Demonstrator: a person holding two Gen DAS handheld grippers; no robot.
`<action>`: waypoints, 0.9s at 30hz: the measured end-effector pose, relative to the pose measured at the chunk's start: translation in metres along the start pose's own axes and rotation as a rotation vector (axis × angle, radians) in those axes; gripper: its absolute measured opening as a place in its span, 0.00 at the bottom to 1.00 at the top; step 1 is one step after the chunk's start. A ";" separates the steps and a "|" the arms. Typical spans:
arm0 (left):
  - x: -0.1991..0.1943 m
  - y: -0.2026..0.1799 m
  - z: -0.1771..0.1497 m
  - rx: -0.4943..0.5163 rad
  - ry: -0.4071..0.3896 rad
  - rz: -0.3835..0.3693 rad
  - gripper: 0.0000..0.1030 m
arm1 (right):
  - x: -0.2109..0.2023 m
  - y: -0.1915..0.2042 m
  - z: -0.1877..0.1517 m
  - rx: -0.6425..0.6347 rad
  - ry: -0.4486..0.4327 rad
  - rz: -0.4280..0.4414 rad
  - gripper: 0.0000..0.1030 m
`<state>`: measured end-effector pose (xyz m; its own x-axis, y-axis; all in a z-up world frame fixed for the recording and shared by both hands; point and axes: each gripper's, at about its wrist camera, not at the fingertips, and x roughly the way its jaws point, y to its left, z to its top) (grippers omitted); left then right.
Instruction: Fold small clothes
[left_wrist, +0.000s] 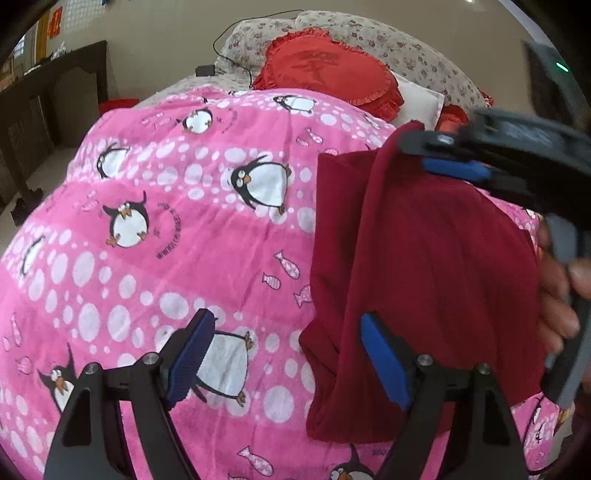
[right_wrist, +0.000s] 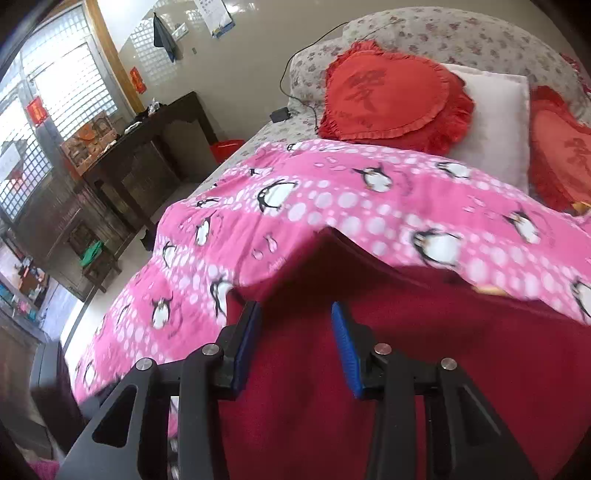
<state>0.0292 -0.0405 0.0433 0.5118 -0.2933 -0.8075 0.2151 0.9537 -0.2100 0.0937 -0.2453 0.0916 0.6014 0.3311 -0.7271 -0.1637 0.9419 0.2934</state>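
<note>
A dark red garment (left_wrist: 424, 280) lies partly folded on a pink penguin blanket (left_wrist: 166, 221), at the right of the left wrist view. My left gripper (left_wrist: 288, 354) is open, with its right finger over the garment's lower left edge and its left finger over the blanket. My right gripper (left_wrist: 454, 158) shows in the left wrist view above the garment's upper edge. In the right wrist view it (right_wrist: 295, 339) is open, close above the red garment (right_wrist: 369, 369), holding nothing.
Two red heart-shaped cushions (right_wrist: 391, 99) and a white pillow (right_wrist: 495, 122) lie at the head of the bed. A black cable and adapter (right_wrist: 280, 114) lie on the floral sheet. A dark wooden table (right_wrist: 140, 147) stands left of the bed.
</note>
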 end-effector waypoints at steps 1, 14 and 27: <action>0.001 0.001 0.000 -0.003 0.003 -0.008 0.82 | 0.007 0.002 0.003 0.003 0.005 -0.003 0.16; 0.009 0.014 -0.006 -0.079 0.016 -0.082 0.84 | 0.054 0.021 0.010 0.035 0.114 -0.007 0.48; 0.006 0.015 -0.008 -0.082 0.021 -0.077 0.84 | 0.041 0.037 -0.003 -0.011 0.144 -0.105 0.48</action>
<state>0.0287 -0.0276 0.0306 0.4791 -0.3651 -0.7982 0.1841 0.9310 -0.3153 0.1101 -0.1964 0.0713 0.4975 0.2352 -0.8350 -0.1150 0.9719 0.2053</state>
